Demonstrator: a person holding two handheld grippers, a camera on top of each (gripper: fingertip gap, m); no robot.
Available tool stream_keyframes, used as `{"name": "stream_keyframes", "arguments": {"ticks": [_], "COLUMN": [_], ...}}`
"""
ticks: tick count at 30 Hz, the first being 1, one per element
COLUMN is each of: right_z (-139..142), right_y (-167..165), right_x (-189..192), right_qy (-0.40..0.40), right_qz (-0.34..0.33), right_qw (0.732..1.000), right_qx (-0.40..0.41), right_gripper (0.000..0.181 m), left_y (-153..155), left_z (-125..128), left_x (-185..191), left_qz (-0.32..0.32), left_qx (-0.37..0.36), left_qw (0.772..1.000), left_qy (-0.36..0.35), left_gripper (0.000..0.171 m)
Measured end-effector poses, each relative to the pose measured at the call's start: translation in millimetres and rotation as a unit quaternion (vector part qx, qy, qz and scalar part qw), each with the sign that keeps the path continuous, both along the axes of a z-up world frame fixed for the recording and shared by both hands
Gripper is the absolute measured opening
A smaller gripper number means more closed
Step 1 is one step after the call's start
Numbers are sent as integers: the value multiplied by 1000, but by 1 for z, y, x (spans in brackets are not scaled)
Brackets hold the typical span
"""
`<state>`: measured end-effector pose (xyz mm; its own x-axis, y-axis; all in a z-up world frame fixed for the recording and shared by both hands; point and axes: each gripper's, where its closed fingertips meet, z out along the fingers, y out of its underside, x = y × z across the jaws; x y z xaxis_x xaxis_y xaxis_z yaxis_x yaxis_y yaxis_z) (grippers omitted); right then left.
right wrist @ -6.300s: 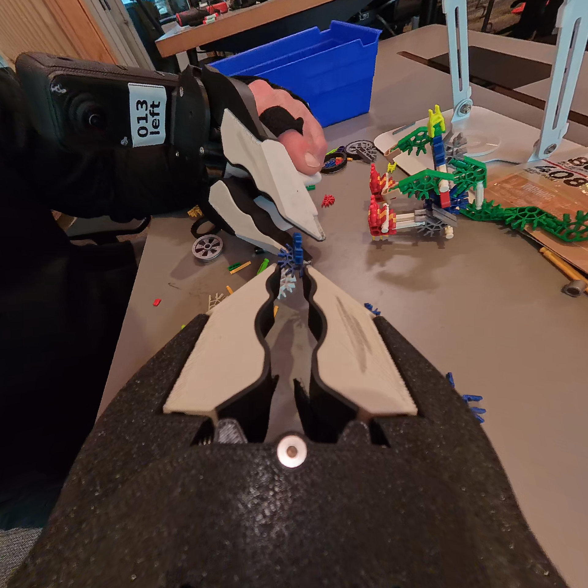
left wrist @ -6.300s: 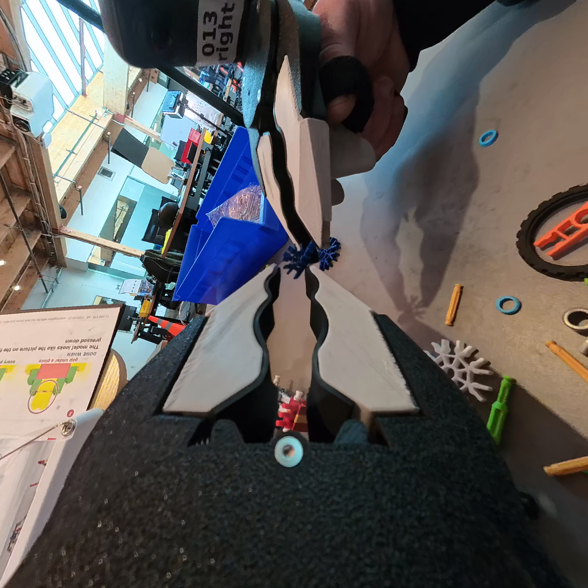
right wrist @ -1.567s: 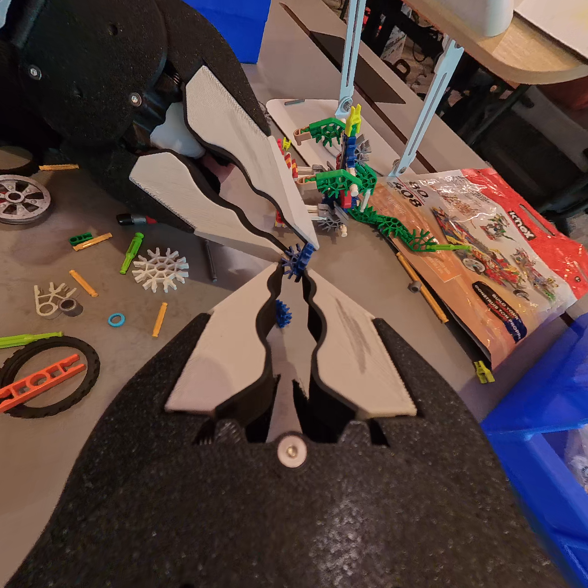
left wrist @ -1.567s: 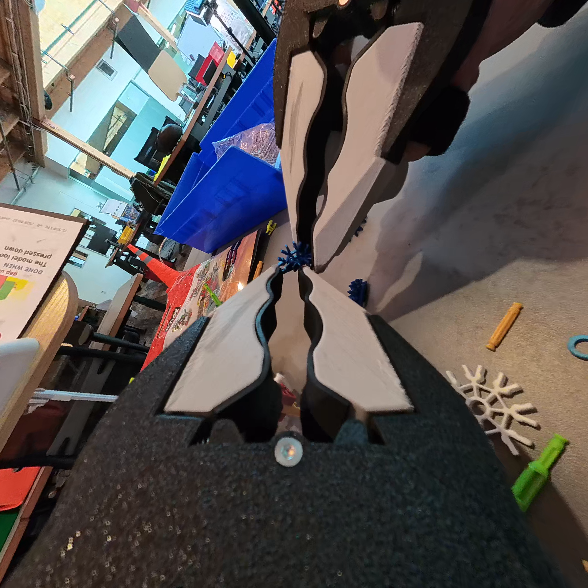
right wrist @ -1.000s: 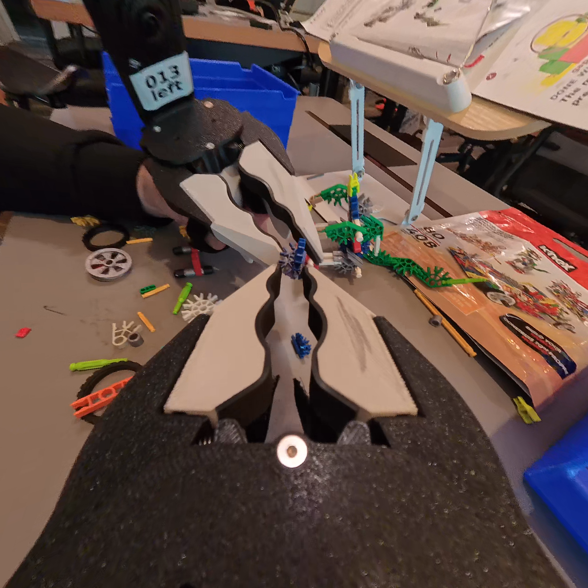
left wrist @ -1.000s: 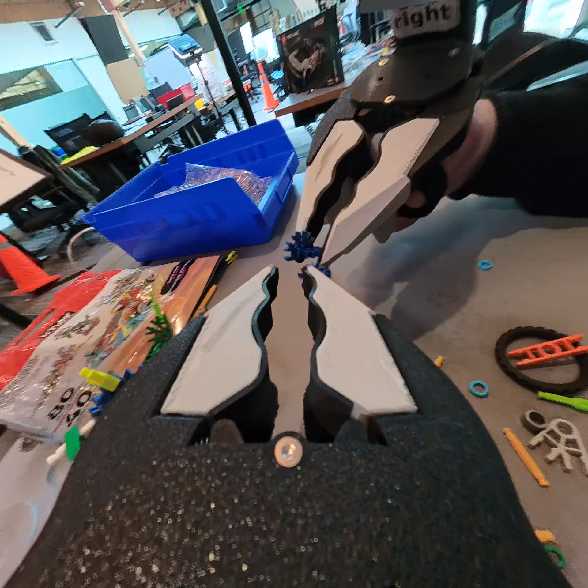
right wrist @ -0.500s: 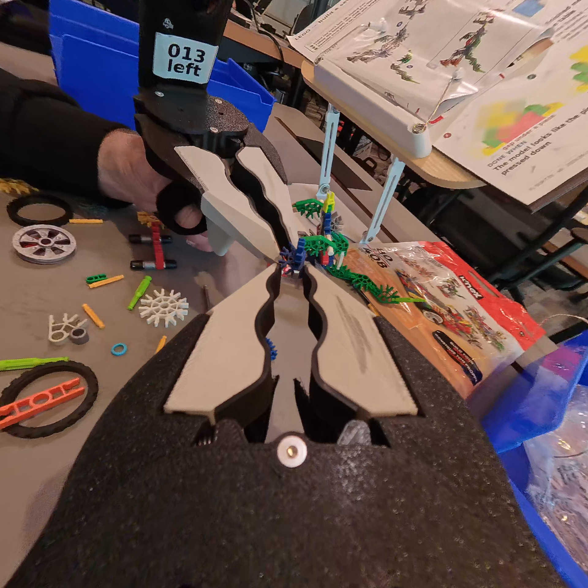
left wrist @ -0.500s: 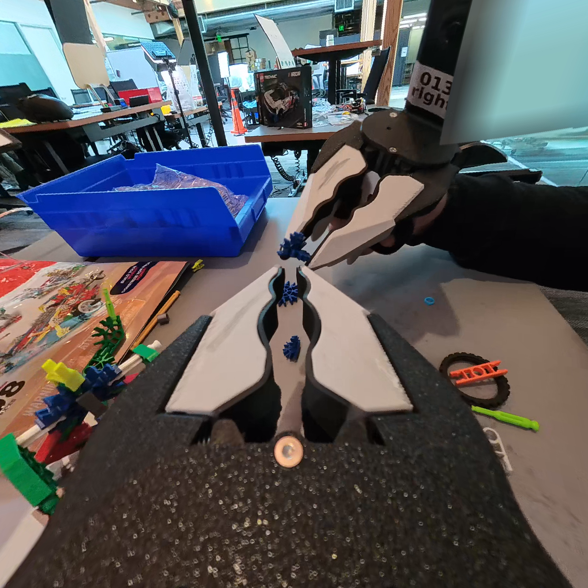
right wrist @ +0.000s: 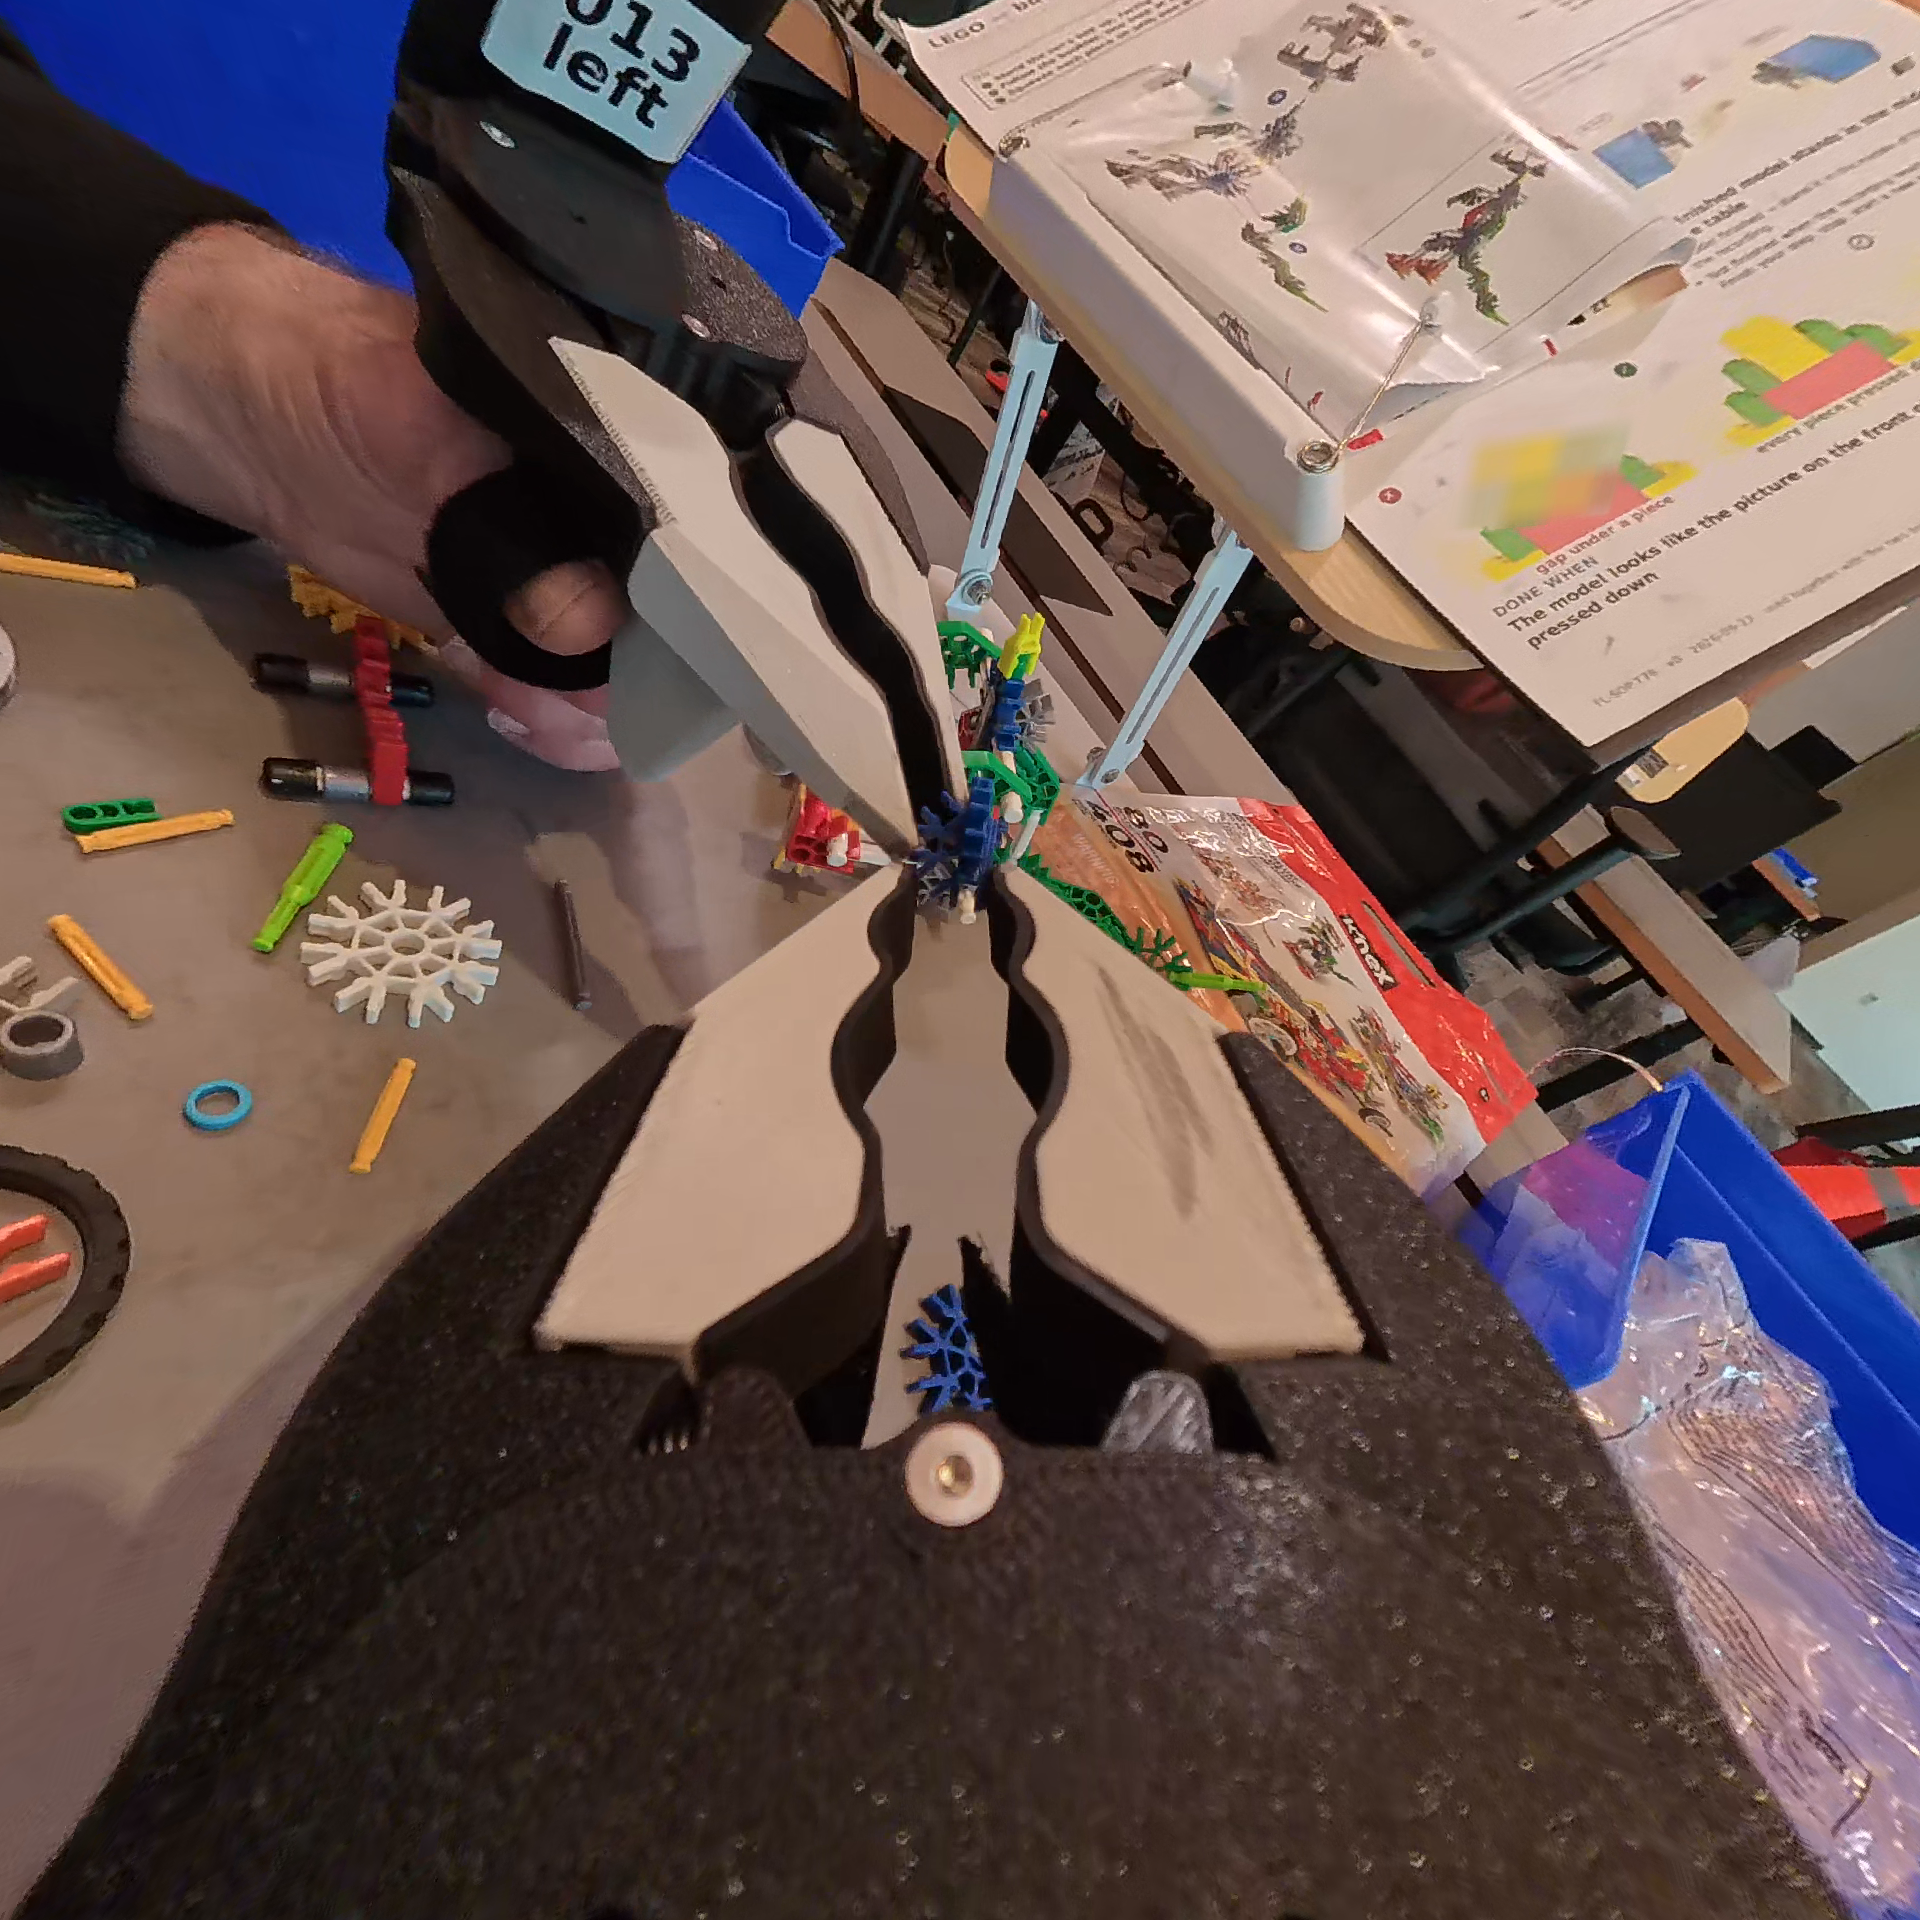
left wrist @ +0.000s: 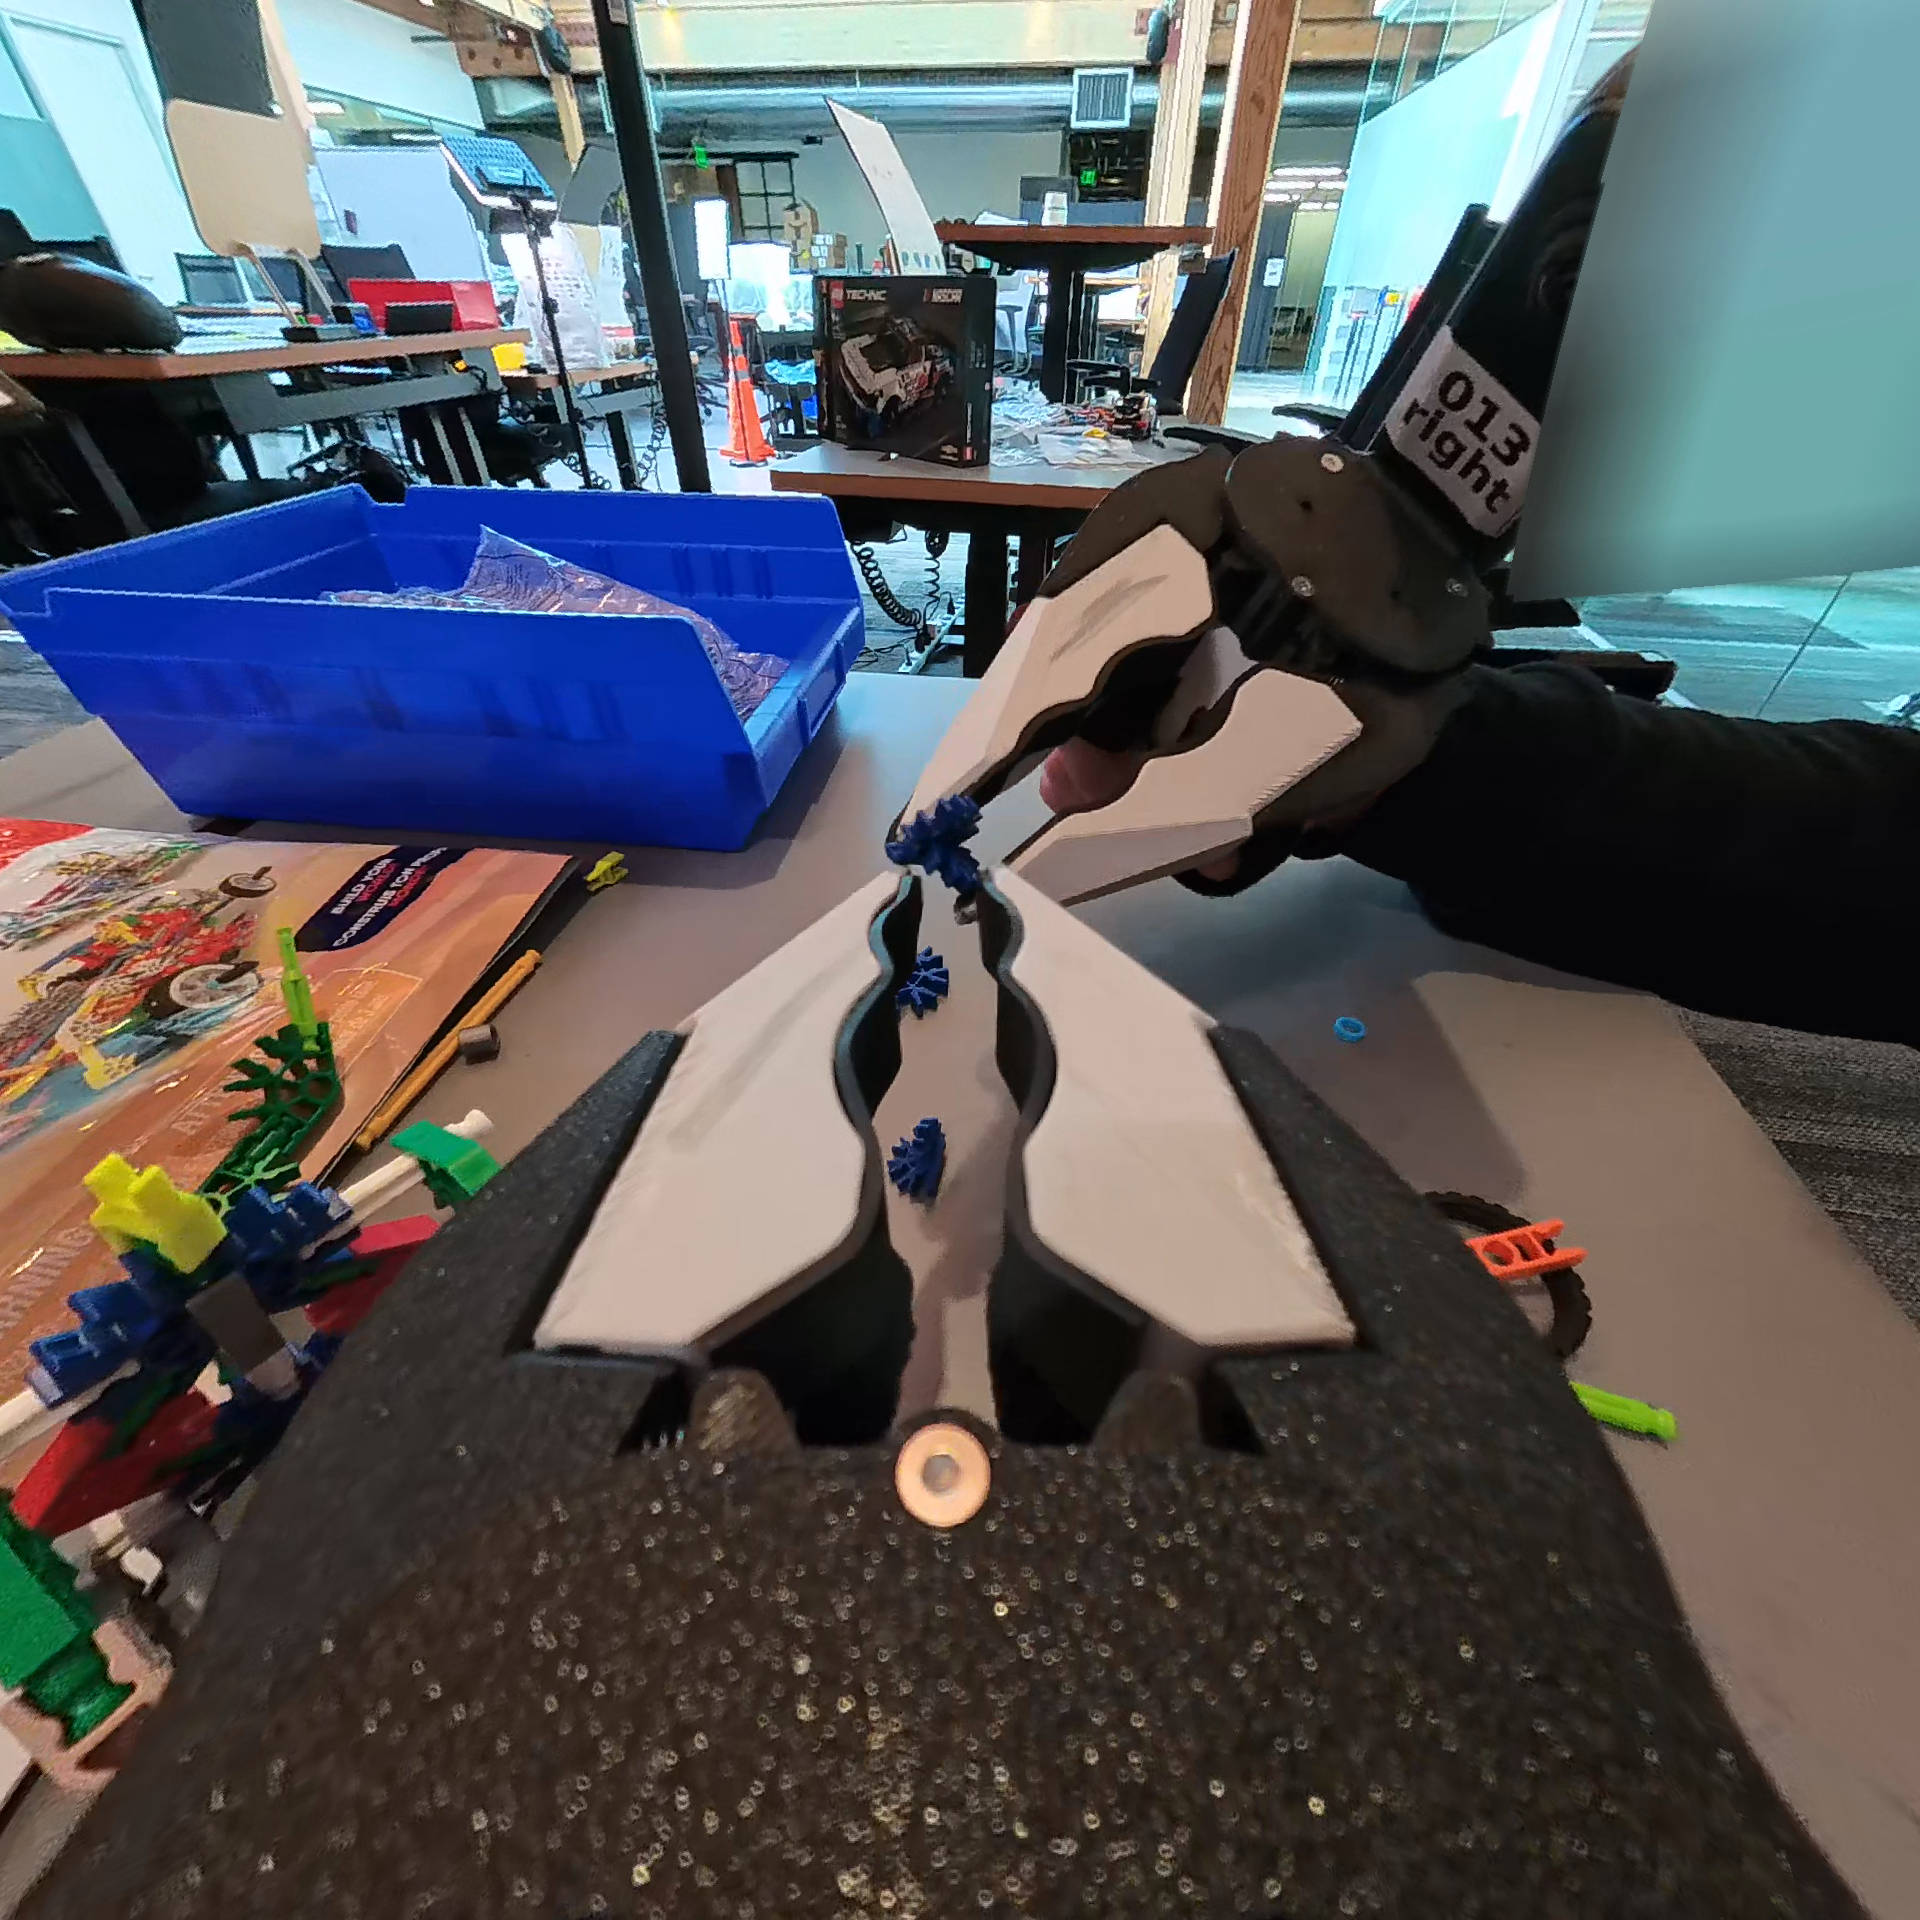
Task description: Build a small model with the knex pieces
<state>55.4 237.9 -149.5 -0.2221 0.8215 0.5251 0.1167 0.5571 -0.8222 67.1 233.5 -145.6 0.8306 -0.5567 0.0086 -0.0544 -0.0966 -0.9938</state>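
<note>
I see a big open workshop, long work tables [left wrist: 249,364] at ten o'clock, a blue bin [left wrist: 436,707], toy building pieces [right wrist: 400,951] on my grey table [left wrist: 1455,1143], instruction sheets [right wrist: 1558,260] at two o'clock

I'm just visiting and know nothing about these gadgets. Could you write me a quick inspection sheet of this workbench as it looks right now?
Surface: grey table, mostly covered with toy parts.
Job's things: blue snowflake connectors pinched where both grippers' tips meet; two loose blue connectors on the table below.
Clutter: white snowflake connector, yellow rods, green rod, blue ring, black tyre, part-built colourful model, toy packaging bag.
Grippers: left gripper and right gripper, each hand-held, tips closed on the blue cluster.
Cables: nothing seen on the table.
Surroundings: blue bin holding a plastic bag, instruction sheets on a stand, other desks behind.
</note>
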Motion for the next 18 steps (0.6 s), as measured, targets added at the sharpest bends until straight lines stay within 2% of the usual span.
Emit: {"name": "stream_keyframes", "arguments": {"ticks": [4, 18], "right_z": [2, 4], "right_y": [0, 1], "right_x": [0, -1], "right_qy": [7, 28], "right_qz": [-4, -25], "right_qw": [1000, 996], "right_qx": [10, 77], "right_gripper": [13, 13], "left_y": [-1, 0], "left_z": [2, 5], "left_x": [3, 1], "left_qz": [-6, -10], "left_qx": [3, -2], "left_qw": [1000, 999], "left_qy": [-10, -35], "left_gripper": [2, 4]}}
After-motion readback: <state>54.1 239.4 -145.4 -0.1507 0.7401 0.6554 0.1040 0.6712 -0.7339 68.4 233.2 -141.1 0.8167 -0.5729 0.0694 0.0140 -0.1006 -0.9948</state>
